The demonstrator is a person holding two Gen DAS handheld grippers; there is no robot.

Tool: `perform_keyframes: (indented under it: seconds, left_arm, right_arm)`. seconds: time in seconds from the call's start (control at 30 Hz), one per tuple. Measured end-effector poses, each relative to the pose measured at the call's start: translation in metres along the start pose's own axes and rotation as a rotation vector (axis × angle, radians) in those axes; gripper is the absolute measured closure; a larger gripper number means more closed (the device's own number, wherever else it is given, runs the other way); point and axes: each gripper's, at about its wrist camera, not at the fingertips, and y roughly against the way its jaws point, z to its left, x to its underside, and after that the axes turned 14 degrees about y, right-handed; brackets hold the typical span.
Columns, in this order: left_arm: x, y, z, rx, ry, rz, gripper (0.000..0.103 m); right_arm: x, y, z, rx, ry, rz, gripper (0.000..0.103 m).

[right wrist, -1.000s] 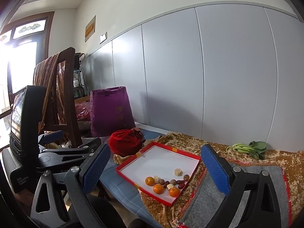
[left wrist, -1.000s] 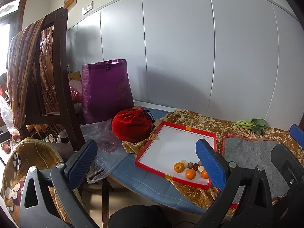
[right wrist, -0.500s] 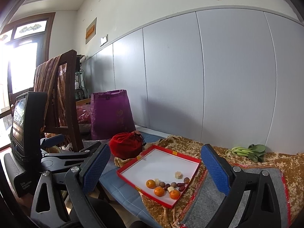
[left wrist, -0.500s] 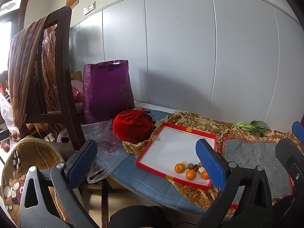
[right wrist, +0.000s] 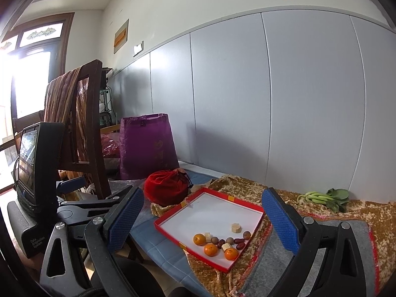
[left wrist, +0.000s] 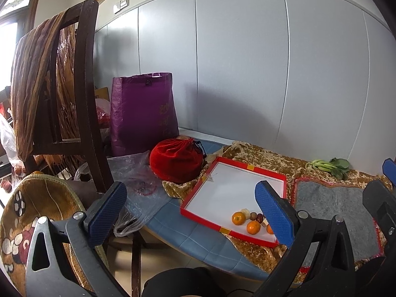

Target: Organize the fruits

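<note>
Plainly both grippers hang back from the table: left gripper spread and empty, right gripper likewise. Oranges, dates and longans cluster in the red tray's near corner; sorted or awaiting sorting, unclear.

Red-rimmed white tray, orange tangerines, purple bag, blue-padded tongs.
</note>
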Motion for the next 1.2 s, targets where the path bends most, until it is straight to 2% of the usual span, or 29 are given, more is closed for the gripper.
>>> perform_keyframes:
  seconds: [0.77,1.2]
  left_arm:
    - [0.006,-0.014,-0.015,-0.027,-0.029,0.021,0.000]
    - [0.002,-0.017,-0.013,-0.086,-0.014,0.010,0.000]
  right_arm:
    - [0.010,-0.014,-0.013,-0.011,-0.035,0.021,0.006]
    - [0.009,-0.031,-0.017,-0.075,-0.045,0.024,0.006]
